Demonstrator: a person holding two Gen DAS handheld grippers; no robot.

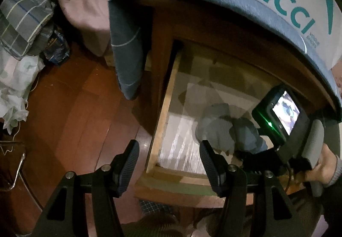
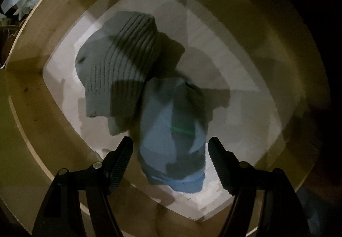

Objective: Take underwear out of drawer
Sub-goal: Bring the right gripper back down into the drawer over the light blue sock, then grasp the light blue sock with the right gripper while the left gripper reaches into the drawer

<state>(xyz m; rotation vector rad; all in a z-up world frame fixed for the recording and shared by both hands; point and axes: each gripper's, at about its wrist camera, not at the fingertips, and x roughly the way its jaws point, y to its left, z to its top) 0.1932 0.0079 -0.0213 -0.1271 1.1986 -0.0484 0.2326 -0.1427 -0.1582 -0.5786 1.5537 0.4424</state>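
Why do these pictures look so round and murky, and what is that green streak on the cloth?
Both views are fisheye, so straight drawer walls bow into curves. Right wrist view: dim and smeary, with hard shadows across the grey garment and the blue garment, which carries a thin green glint. Left wrist view: brighter; a similar green light glows on the right tongs' screen unit.

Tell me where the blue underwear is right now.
In the right wrist view the blue underwear lies on the drawer's pale floor, between the open right gripper's fingers, its upper edge against the grey ribbed garment.
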